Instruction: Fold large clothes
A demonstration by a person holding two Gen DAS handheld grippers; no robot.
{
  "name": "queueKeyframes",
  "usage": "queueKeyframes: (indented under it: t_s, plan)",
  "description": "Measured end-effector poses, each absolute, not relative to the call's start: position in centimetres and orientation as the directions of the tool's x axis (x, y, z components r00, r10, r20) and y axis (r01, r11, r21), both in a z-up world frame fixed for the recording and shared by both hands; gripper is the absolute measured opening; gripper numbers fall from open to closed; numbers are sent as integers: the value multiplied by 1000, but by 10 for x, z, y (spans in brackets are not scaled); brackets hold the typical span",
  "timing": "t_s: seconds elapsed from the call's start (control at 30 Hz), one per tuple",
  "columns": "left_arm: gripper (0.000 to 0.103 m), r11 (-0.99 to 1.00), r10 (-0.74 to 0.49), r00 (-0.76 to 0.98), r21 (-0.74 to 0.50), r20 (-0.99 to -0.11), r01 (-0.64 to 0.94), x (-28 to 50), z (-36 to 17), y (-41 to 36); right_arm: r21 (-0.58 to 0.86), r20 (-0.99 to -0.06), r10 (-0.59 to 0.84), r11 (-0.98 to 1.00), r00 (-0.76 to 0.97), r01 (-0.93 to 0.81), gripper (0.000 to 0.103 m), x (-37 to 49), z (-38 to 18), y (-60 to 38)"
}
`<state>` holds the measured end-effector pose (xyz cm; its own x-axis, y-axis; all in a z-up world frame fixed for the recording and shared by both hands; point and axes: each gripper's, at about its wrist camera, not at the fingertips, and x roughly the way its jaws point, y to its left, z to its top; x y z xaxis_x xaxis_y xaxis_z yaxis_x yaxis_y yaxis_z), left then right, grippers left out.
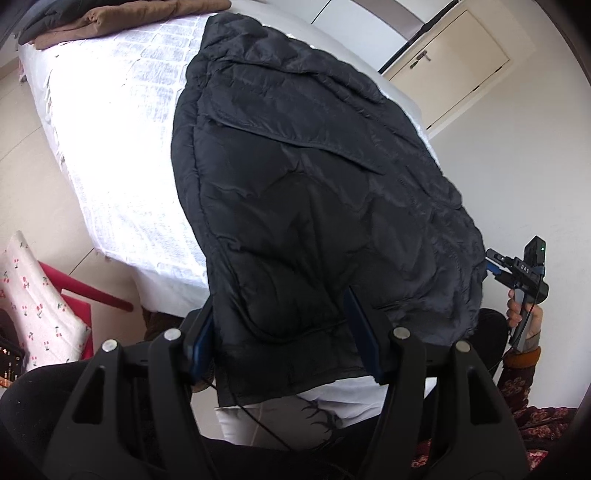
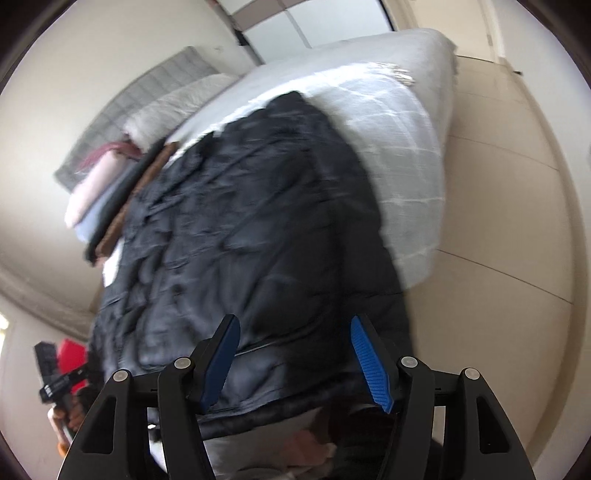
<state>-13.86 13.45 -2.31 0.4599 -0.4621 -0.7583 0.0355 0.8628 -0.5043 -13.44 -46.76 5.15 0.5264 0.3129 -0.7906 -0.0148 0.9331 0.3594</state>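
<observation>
A large black quilted puffer jacket (image 1: 314, 177) lies spread along the white bed, its hem hanging over the near edge; it also shows in the right wrist view (image 2: 251, 236). My left gripper (image 1: 280, 317) is open, its blue pads on either side of the jacket's near left corner, not closed on it. My right gripper (image 2: 295, 332) is open just above the hem on the right side. In the left wrist view the right gripper (image 1: 493, 260) sits at the jacket's right edge, held by a hand. The left gripper (image 2: 62, 380) shows at lower left in the right wrist view.
A white textured bedspread (image 1: 122, 129) covers the bed. Folded brown and dark clothes (image 1: 110, 22) lie at the far end, seen as a stack (image 2: 110, 206) by pillows. A red chair with a cherry-print cushion (image 1: 33, 295) stands left. A cream cabinet (image 1: 454, 62) is behind.
</observation>
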Motion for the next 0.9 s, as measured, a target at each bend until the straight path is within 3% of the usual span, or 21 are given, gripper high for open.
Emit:
queueKeyframes:
  t_s: [0.07, 0.17, 0.27, 0.4, 0.67, 0.7, 0.73, 0.77, 0.8, 0.83, 0.9]
  plan:
    - [65, 865, -459, 457, -501, -762, 33, -137, -26, 136, 379, -788, 312, 925, 532, 18, 65, -133, 51, -481]
    - [65, 866, -456, 445, -499, -771, 22, -133, -32, 136, 385, -792, 311, 922, 526, 34, 75, -126, 47, -496]
    - [65, 868, -454, 425, -497, -783, 10, -132, -39, 138, 392, -822, 327, 919, 466, 47, 76, -111, 36, -509]
    - [65, 862, -467, 412, -507, -783, 13, -131, -42, 140, 505, -795, 497, 860, 348, -74, 77, -89, 22, -521]
    - [62, 859, -477, 376, -513, -794, 7, -127, -50, 137, 657, -716, 679, 734, 164, -174, 79, -79, -7, -518]
    - [59, 857, -481, 374, -515, -793, 9, -127, -51, 136, 656, -710, 685, 728, 162, -198, 71, -82, -5, -512]
    - [47, 855, -484, 376, -519, -790, 9, -126, -51, 135, 654, -706, 689, 724, 167, -219, 43, -84, -2, -508]
    - [36, 848, -492, 383, -530, -781, 8, -126, -51, 136, 652, -700, 692, 720, 175, -237, 26, -88, 2, -503]
    - [32, 839, -503, 395, -545, -769, 7, -127, -50, 137, 644, -700, 687, 725, 193, -246, 14, -91, 7, -500]
    - [22, 828, -512, 416, -560, -751, 9, -128, -48, 139, 629, -702, 678, 733, 216, -257, 12, -93, 13, -497]
    - [17, 805, -535, 470, -593, -702, 30, -132, -39, 141, 592, -683, 662, 749, 307, -297, 9, -106, 37, -491]
